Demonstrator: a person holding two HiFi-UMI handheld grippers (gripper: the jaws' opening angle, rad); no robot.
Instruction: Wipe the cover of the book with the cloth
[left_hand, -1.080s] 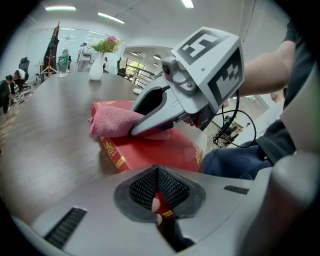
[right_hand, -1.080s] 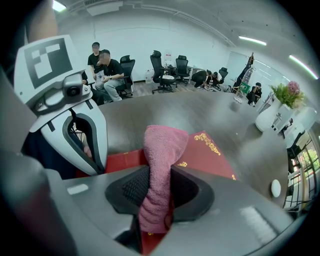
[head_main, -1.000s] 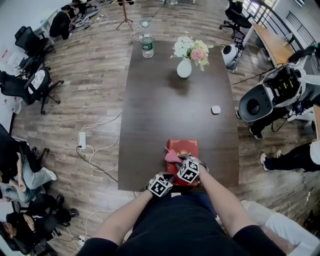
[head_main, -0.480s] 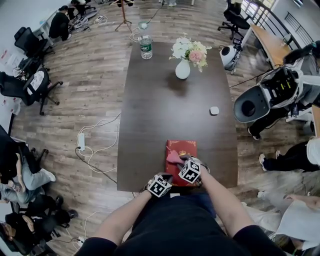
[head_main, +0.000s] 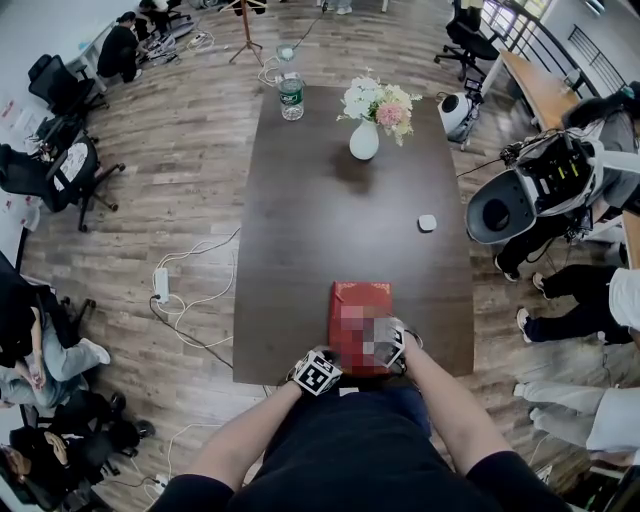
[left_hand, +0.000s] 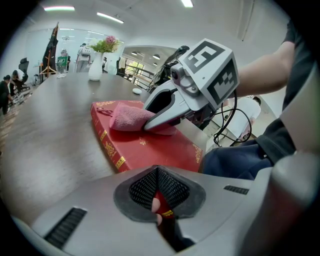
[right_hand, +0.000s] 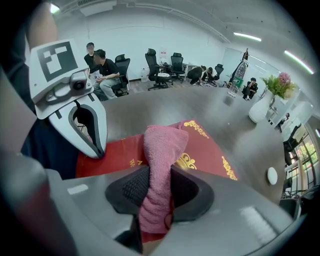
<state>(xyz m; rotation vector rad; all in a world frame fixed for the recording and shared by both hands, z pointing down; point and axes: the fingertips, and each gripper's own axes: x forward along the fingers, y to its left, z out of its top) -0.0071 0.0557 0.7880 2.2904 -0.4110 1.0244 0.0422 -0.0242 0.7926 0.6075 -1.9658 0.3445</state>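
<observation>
The book (head_main: 360, 293) lies flat on the dark table (head_main: 340, 200), close to the edge nearest the person, its red cover with gold ornament facing up. The left gripper (left_hand: 159, 197) is closed on the book's near corner. A sliver of red and gold is seen pinched between its jaws, so the book is judged to be held steady against sliding. The right gripper (right_hand: 160, 187) is clamped on the pink cloth (right_hand: 162, 160), which is bunched between the jaws and stretches forward from them. The free end of the cloth is laid on the cover, beside the gold crest in the middle.

The task is judged to be under way rather than finished: cloth and cover are already in contact, and both grippers are set for a stroke. How much of the cover has been passed over cannot be told — no dust, streak or damp trace is visible on it. The far half, with its gilt corner ornaments, lies beyond the cloth and is taken as left to be wiped, as are the strips along both long edges.
</observation>
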